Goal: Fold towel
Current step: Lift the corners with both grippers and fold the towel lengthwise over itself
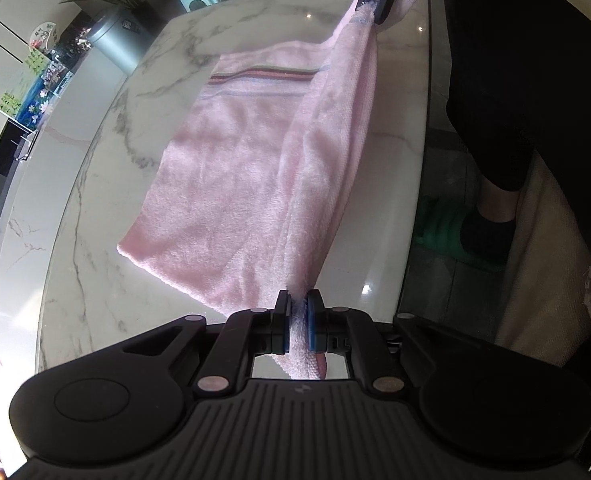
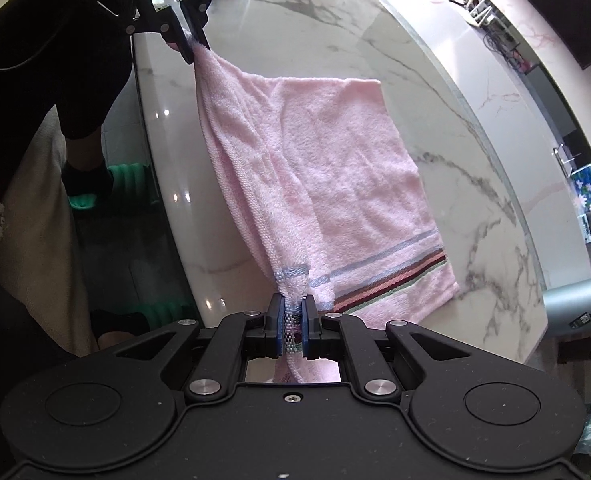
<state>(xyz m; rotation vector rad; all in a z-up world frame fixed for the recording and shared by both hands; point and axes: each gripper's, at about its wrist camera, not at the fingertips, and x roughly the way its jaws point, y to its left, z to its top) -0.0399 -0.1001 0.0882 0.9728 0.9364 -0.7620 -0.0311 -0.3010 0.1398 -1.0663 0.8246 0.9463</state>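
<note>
A pink towel [image 1: 223, 184] with a striped band at one end lies partly on the white marble table [image 1: 95, 184]. My left gripper [image 1: 298, 312] is shut on the plain near corner and lifts it off the table. My right gripper [image 2: 293, 316] is shut on the striped corner of the towel [image 2: 335, 176]. The edge between the two grippers hangs raised and taut, near the table's edge by the person. The far half lies flat. Each gripper shows in the other's view: the right one [image 1: 379, 4] and the left one [image 2: 191, 40].
The person's dark legs [image 1: 507, 92] and green slippers [image 2: 135, 184] are beside the table's edge. A silver bin [image 1: 115, 40] and a plant stand beyond the far rim. Small items lie at the table's far end [image 2: 475, 4].
</note>
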